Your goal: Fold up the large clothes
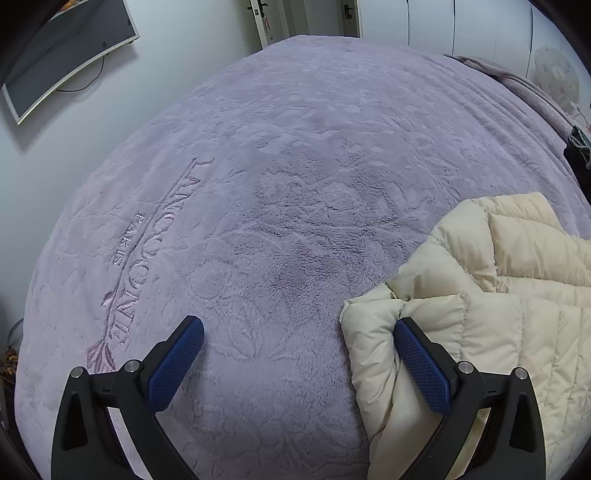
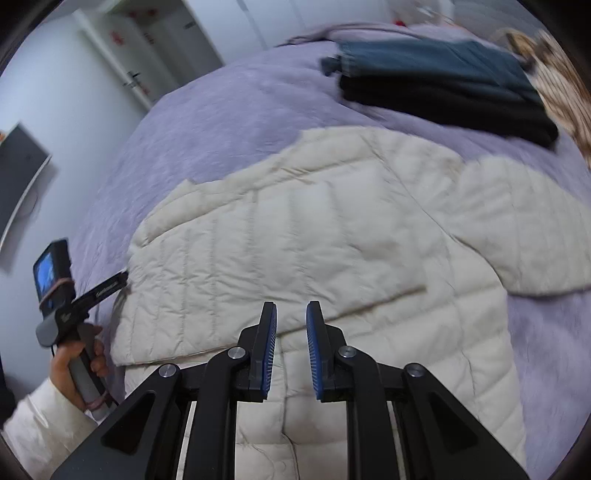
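Note:
A cream quilted down jacket [image 2: 332, 236] lies spread on a lilac plush bedspread [image 2: 207, 122]. In the left wrist view its edge [image 1: 480, 295] fills the lower right. My left gripper [image 1: 297, 328] is wide open and empty; its right finger rests against a bunched jacket edge, its left finger over bare bedspread [image 1: 277, 184]. In the right wrist view the left gripper [image 2: 110, 286] shows at the jacket's left edge. My right gripper [image 2: 291, 308] hovers above the jacket's lower middle, jaws parted by a narrow gap, holding nothing.
A stack of folded dark clothes [image 2: 443, 81] lies at the far right of the bed, beside a brown patterned cloth [image 2: 561, 92]. A wall-mounted screen [image 1: 66, 48] hangs at left. White doors [image 1: 306, 14] stand beyond the bed.

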Demonstrator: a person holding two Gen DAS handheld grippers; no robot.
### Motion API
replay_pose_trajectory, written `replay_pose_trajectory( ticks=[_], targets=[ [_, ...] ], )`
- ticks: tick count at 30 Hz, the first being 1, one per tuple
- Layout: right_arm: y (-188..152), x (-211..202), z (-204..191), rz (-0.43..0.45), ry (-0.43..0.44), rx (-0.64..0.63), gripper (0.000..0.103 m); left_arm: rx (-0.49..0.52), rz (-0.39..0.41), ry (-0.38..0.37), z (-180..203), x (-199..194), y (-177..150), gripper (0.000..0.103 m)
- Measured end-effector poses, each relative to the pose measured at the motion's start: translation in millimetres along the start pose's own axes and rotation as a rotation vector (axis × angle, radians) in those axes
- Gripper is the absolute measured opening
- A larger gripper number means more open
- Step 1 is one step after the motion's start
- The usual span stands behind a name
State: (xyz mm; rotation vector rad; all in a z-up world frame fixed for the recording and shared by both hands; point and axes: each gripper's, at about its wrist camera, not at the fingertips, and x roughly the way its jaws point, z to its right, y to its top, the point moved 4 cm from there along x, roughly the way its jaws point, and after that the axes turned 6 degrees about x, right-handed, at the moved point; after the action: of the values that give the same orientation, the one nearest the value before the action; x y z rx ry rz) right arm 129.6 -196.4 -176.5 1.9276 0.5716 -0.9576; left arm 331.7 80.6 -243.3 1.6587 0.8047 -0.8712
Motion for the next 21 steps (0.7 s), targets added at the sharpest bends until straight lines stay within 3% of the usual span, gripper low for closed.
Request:
replay_pose_trajectory(
  ticks=[3, 6, 8, 12, 21],
  targets=[
    [2.5, 12.6, 13.0, -0.021, -0.028, 0.008, 0.018, 0.014, 0.003, 0.010, 1.1, 0.2, 0.7, 0.103],
    [6.2, 43.2, 52.5, -0.090, -0.113, 0.065, 0.018, 0.014, 0.000, 0.012, 0.3, 3.1, -0.7, 0.103],
    [4.3, 61.7, 77.4, -0.135, -0.095, 0.123, 0.014, 0.013, 0.003, 0.011, 0.3, 5.5, -1.7, 0.103],
    [2.7, 73.8, 86.9, -0.116, -0.058, 0.106, 0.014, 0.022, 0.001, 0.026, 2.1, 9.8, -4.5, 0.103],
    [7.3, 58.1, 114.9, -0.121, -0.036, 0.203, 0.015, 0.025, -0.002, 0.026, -0.1, 4.0, 0.0, 0.103]
  ],
)
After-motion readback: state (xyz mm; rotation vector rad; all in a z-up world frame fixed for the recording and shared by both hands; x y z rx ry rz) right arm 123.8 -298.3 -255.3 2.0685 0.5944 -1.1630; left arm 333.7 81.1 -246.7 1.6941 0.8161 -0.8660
